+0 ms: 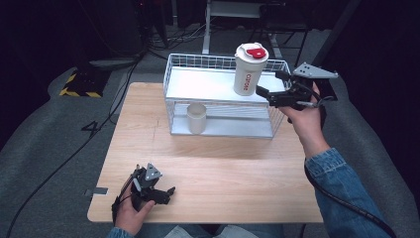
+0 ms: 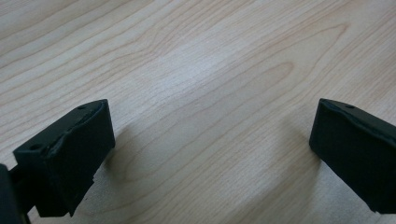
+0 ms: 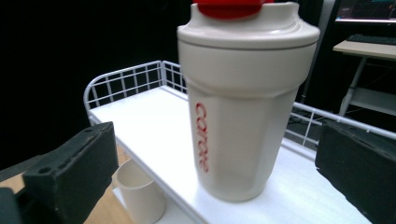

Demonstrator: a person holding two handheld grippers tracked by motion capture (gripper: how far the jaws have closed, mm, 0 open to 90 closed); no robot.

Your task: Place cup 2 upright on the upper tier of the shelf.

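White tumbler (image 1: pixel 249 69) stood upright on the wire rack's (image 1: pixel 178 94) top shelf, directly ahead of your right gripper (image 1: pixel 270 85), whose jaws were spread wide, grasping nothing. Your left gripper (image 1: pixel 166 191) rested far off on the table (image 1: pixel 223 163), likewise spread and empty.

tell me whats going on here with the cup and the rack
A person holds a gripper in each hand at a wooden table. The right gripper is open beside a white tumbler with a red lid, which stands upright on the top shelf of a white wire rack; its jaws sit either side of the tumbler without closing on it. A small white cup stands on the lower shelf. The left gripper rests open on the table, holding nothing.
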